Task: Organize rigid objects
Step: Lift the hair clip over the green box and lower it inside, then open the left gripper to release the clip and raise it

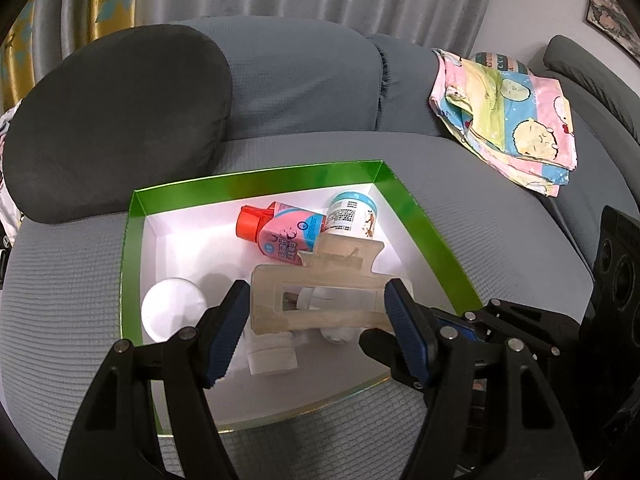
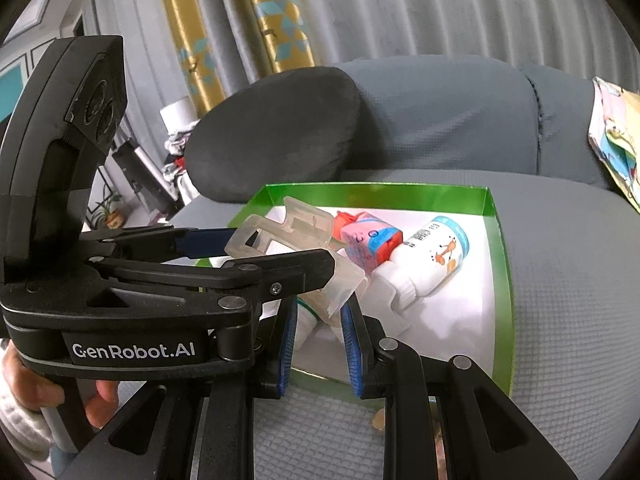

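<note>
A translucent beige hair claw clip [image 1: 320, 292] sits between the blue pads of my left gripper [image 1: 316, 300], held above a green-rimmed white box [image 1: 256, 188] on the grey sofa seat. The box holds a pink bottle with a red cap [image 1: 280, 228], a white labelled bottle [image 1: 352, 212], a white round lid [image 1: 172, 312] and small white containers under the clip. In the right wrist view the clip [image 2: 288, 236] shows in the left gripper over the box [image 2: 496, 240]. My right gripper [image 2: 318, 344] is open and empty at the box's near edge.
A dark grey cushion [image 1: 116, 120] lies behind the box on the left. A folded pastel cartoon cloth [image 1: 508, 120] lies on the sofa at the right. Curtains hang behind the sofa. The left gripper's body [image 2: 120, 280] fills the left of the right wrist view.
</note>
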Available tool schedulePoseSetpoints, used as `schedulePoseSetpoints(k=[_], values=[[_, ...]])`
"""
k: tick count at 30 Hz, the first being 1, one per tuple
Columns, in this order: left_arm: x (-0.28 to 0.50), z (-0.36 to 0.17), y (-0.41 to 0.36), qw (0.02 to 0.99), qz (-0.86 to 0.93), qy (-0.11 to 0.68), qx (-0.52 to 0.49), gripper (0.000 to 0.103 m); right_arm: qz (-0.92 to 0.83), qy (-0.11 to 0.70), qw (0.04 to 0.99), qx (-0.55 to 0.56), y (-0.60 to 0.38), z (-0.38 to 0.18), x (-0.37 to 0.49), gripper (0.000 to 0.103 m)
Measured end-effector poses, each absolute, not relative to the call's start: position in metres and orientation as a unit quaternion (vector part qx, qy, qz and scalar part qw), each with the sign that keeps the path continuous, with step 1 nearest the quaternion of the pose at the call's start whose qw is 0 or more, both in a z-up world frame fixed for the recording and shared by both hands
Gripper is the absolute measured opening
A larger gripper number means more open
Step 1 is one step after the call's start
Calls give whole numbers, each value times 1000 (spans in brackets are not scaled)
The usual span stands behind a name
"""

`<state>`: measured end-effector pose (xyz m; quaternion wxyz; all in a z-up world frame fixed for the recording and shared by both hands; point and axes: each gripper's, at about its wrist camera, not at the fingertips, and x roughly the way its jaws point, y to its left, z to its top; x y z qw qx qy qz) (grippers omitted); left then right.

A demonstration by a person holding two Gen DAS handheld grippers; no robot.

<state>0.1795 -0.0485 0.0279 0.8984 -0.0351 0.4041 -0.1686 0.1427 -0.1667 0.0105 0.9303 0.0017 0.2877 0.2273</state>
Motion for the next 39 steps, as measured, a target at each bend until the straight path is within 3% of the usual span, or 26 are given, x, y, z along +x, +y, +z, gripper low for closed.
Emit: schedulePoseSetpoints(k=[20,22,27,39], values=[[197,1,-41,879,-150,449,-58,69,190,342,920,-25,-149,-13,164,25],[196,-1,-40,878,-144,454,-57,82,185,340,921,-32,-148,-11,162,29],[189,1,-37,879,-134,453,-62,99,162,321,932,-55,-149,-5,150,47],[151,26,-35,900,-119,416,-52,102,136,290,947,-21,-181,11,101,53]])
